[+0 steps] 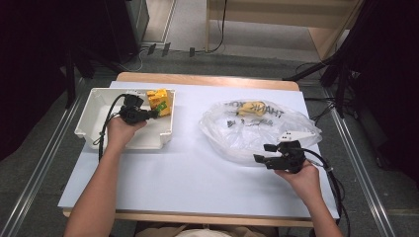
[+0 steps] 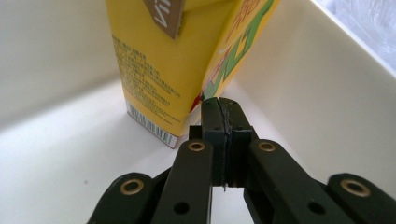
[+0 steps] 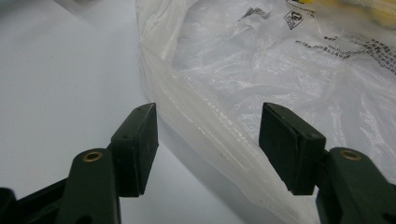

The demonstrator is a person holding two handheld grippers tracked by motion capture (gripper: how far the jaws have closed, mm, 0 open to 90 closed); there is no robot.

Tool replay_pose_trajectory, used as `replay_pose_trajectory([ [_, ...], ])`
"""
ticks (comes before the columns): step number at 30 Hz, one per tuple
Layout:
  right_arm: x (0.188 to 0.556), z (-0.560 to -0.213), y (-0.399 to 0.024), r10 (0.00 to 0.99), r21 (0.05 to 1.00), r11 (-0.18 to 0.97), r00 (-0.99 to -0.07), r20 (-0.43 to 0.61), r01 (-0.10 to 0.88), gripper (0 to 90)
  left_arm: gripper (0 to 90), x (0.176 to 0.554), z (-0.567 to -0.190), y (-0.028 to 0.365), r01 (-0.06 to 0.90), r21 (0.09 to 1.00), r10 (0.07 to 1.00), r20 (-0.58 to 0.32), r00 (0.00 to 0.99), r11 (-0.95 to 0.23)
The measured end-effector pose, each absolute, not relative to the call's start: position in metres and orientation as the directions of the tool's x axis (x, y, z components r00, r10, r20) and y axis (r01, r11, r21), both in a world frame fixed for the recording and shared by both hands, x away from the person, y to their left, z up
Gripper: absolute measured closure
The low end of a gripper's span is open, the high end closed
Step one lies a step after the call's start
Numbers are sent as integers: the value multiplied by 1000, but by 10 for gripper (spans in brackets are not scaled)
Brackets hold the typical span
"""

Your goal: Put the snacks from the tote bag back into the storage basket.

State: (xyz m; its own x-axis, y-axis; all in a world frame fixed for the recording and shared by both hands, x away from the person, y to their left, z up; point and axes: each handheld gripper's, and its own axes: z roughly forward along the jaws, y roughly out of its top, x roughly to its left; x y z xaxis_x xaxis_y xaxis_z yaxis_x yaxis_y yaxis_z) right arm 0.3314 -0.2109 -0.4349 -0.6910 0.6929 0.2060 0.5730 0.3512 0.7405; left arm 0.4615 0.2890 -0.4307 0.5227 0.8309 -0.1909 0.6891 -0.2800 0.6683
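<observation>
At upper left, the left gripper (image 1: 148, 114) sat closed and empty beside the yellow carton (image 1: 159, 101) in the white tray (image 1: 89, 118); the carton's top was cut off in the left gripper view. At right, the right gripper (image 3: 208, 149), jaws apart, straddled the plastic bag (image 1: 257, 131) edge; something yellow inside was perhaps another carton.

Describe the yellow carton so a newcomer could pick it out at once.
Start at the white tray on the table's left side. In its far right corner stands the yellow carton, just beyond the shut left tool. It is the tray's one bright thing, with green and red print.
</observation>
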Motion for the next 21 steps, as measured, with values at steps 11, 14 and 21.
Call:
replay_pose_trajectory([
  [11,333,-436,-212,693,742,350,-691,205,572,384,900,467,-432,294,705,667,847,-210,488,-241],
  [14,333,-436,-212,694,742,350,-690,204,572,384,900,467,-433,295,709,665,852,-211,479,-234],
  [21,333,-436,-213,694,742,350,-690,205,572,384,900,469,-433,295,712,665,858,-209,470,-227],
])
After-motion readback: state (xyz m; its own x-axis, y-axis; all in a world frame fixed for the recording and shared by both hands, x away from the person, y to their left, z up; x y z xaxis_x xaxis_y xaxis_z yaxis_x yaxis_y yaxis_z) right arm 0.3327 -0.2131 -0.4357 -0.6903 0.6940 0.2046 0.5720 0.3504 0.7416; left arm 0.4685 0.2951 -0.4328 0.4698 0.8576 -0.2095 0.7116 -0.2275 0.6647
